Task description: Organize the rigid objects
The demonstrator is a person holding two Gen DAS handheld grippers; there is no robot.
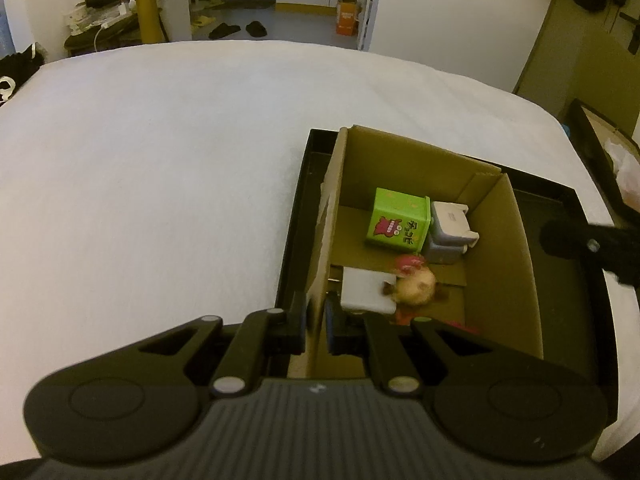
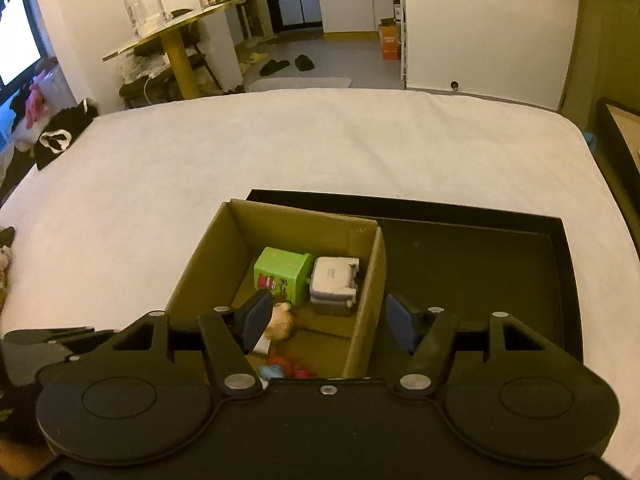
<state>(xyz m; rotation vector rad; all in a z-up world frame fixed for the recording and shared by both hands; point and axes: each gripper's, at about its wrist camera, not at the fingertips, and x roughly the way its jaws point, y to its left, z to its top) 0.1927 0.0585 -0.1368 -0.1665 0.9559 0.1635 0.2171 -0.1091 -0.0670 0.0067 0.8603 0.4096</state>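
Landmark: the cardboard box (image 1: 500, 248) (image 2: 212, 264), open-topped, sitting in the left part of a shallow black tray (image 1: 560, 216) (image 2: 480, 264) on a white bed (image 1: 160, 160) (image 2: 280, 152).

Inside the box, far end: we see a green cube-shaped carton (image 1: 398, 220) (image 2: 282, 274) with a red cartoon figure on its face. Touching it on the right, against the box's right wall, stands a grey-white stool-shaped item (image 1: 450, 232) (image 2: 334, 284). Nearer to us in the box lies a small doll (image 1: 416, 286) (image 2: 280, 320) with a pale head and red bow, and just left of it a flat white block (image 1: 366, 290). Some red and blue bits sit at the box's near end, too blurred for us to name.

Left gripper (image 1: 316, 326): fingers pinched onto the box's left wall at its near corner, one pad outside, one inside, wall between them.

Right gripper (image 2: 326, 320): spread wide, holding nothing. Its left finger (image 2: 256, 316) hangs over the box interior above the doll; its right finger sits outside the box's right wall, over the tray.

Beyond the bed, well away from the box: a round yellow-legged table (image 2: 176, 40), slippers (image 2: 276, 66) on the floor.
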